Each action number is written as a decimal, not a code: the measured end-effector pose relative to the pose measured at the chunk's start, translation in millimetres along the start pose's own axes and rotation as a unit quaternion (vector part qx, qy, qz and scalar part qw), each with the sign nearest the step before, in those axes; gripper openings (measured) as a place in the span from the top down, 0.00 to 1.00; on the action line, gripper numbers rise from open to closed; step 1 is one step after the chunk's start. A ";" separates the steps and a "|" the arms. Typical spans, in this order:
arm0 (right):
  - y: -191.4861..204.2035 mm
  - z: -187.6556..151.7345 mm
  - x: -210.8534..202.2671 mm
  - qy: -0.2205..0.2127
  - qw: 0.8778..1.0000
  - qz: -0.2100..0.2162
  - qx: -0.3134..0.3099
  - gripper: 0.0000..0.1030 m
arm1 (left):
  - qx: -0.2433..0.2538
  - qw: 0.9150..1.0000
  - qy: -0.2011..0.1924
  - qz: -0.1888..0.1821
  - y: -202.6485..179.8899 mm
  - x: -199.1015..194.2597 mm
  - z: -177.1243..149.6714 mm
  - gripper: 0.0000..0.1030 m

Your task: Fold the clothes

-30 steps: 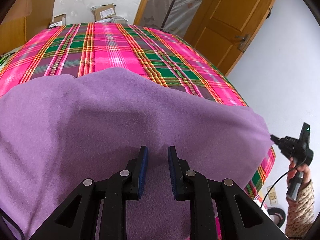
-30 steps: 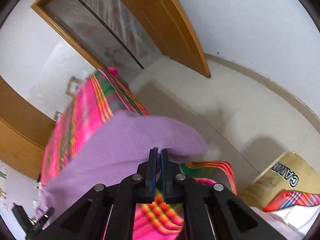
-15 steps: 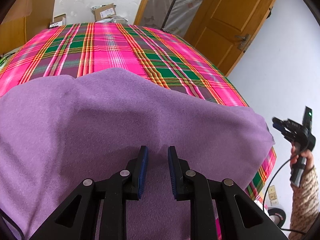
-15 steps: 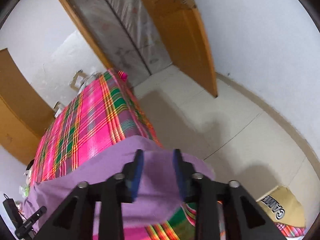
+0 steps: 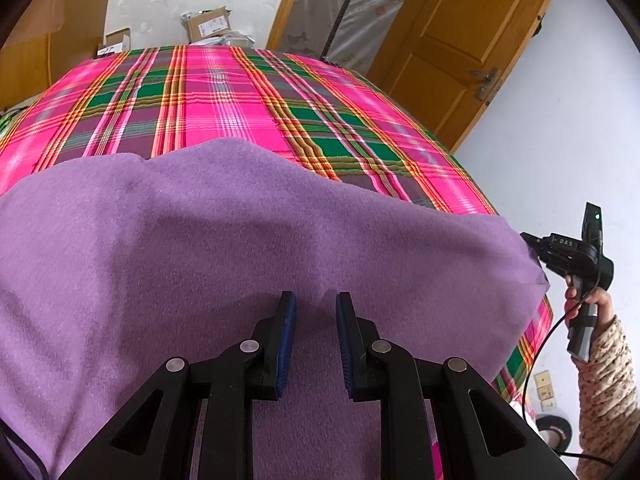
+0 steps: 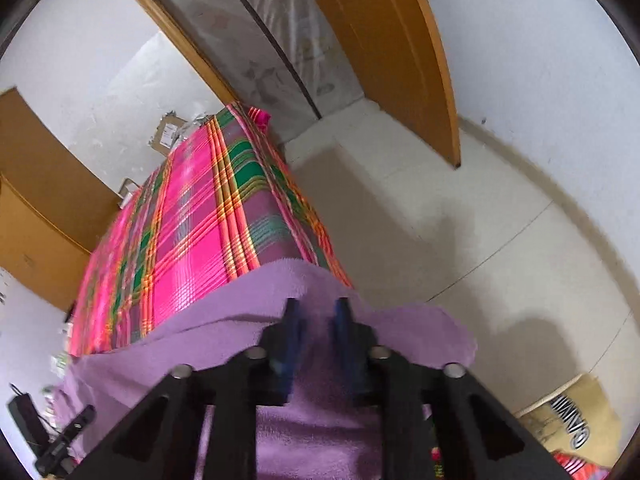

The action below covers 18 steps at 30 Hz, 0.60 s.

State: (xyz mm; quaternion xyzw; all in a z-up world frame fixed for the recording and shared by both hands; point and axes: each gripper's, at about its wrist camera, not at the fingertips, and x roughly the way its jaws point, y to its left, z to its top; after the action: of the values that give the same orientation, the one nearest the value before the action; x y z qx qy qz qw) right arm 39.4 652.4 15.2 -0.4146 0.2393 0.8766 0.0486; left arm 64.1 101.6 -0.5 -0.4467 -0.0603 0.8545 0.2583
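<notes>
1. The purple fleece cloth (image 5: pixel 224 248) fills the lower half of the left wrist view. It looks soft and matte, with a wavy far edge and shallow folds. Its right corner hangs past the bed's edge at centre right.
2. In the right wrist view the purple fleece cloth (image 6: pixel 320 412) lies along the bottom, one rounded flap sticking out at lower right.
3. It lies on a bed under a pink plaid bedcover (image 5: pixel 248 96) with green and orange stripes. Behind are a wooden door (image 5: pixel 460 40), cardboard boxes (image 5: pixel 206 28) at top centre, white walls and a pale floor (image 6: pixel 460 220).
4. The left gripper (image 5: pixel 316 312) sits at the bottom centre, its blue pads a narrow gap apart with a ridge of fleece pinched up between them.
5. The right gripper (image 6: pixel 316 316) has just been closing; its blurred pads stand a small gap apart over the fleece, and I cannot tell if they press it.
6. At the right edge of the left wrist view a hand (image 5: pixel 588 300) in a patterned sleeve (image 5: pixel 608 380) holds the right gripper's handle, its tips at the cloth's corner.
</notes>
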 end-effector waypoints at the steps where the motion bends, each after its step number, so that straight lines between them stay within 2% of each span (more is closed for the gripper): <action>1: 4.5 0.0 -2.6 -0.008 1.000 -0.011 -0.014 0.91 | 0.000 1.000 0.000 0.000 -0.1 0.2 0.2 0.80; 5: 20.6 5.0 -17.9 -0.064 0.996 -0.037 -0.051 0.92 | -0.001 1.000 0.000 0.001 -0.2 0.0 0.2 0.80; 7: 27.0 11.3 -19.6 -0.077 0.994 -0.039 -0.064 0.92 | -0.001 1.000 0.000 0.001 -0.5 0.2 0.3 0.80; 10: 33.2 19.3 -4.8 -0.065 0.993 -0.062 -0.074 0.92 | -0.002 1.000 -0.001 0.002 -1.0 0.7 1.1 0.80; 12: 27.9 22.6 8.8 -0.042 0.994 -0.085 -0.054 0.91 | -0.002 1.000 -0.001 0.003 -1.4 0.9 1.1 0.80; 16: 10.4 19.9 9.1 -0.027 0.997 -0.073 -0.001 0.89 | -0.003 1.000 -0.001 0.001 -0.6 0.3 0.6 0.80; 18: 5.1 16.2 1.1 -0.032 0.997 -0.070 0.006 0.86 | -0.002 1.000 -0.001 0.002 -0.1 0.2 1.0 0.80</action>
State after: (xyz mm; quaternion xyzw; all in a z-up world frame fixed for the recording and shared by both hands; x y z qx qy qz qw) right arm 25.8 655.2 25.1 -0.4017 0.2133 0.8824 0.1204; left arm 63.3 101.9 -0.1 -0.4469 -0.0618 0.8551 0.2557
